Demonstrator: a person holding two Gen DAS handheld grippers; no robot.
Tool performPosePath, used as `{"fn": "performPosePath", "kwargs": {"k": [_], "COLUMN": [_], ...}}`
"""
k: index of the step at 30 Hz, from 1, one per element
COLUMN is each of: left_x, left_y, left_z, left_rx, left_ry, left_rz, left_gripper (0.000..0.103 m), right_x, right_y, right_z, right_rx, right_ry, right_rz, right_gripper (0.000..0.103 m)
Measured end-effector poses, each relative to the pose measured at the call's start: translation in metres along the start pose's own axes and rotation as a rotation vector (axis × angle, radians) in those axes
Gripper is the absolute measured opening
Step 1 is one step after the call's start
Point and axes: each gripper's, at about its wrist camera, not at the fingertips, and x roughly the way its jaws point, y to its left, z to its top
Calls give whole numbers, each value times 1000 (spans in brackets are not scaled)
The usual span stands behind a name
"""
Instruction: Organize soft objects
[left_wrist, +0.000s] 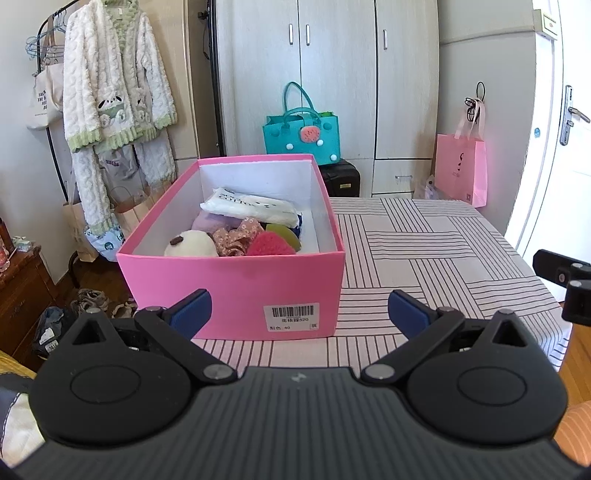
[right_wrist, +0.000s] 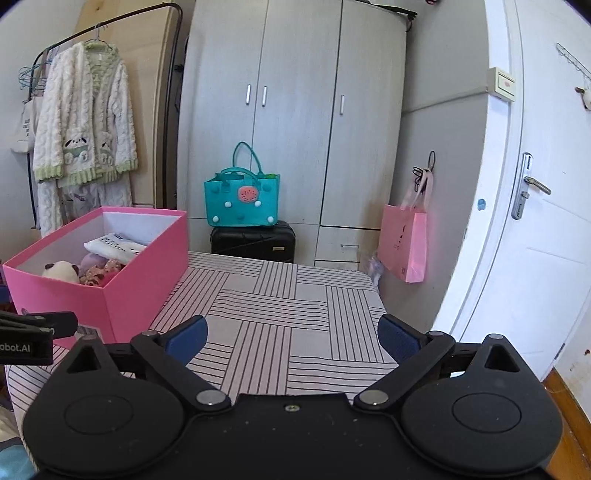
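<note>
A pink box stands on the striped tablecloth. Inside it lie a white tissue pack, a white panda plush, a purple soft item, a floral fabric piece, a red knitted piece and a green one. My left gripper is open and empty just in front of the box. My right gripper is open and empty over the bare cloth, right of the box. The box's contents partly show in the right wrist view too.
A teal bag sits on a black suitcase before the grey wardrobe. A pink paper bag hangs at the right by the white door. A fluffy robe hangs at the left.
</note>
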Motion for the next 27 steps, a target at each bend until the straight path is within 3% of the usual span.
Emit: {"fn": "performPosePath", "kwargs": {"k": [8,27], "left_x": [-7,-11], "left_y": [-3,2], "left_z": [1,0], "left_rx": [53,37], "left_ry": [-36,-34], "left_rz": [28,3], "left_gripper": [103,103], "right_x": [1,-1], "right_y": [0,1], "right_z": [1,0], "right_rx": [20,29], "right_ry": [0,6], "right_rz": [13,17], "right_gripper": [100,100]}}
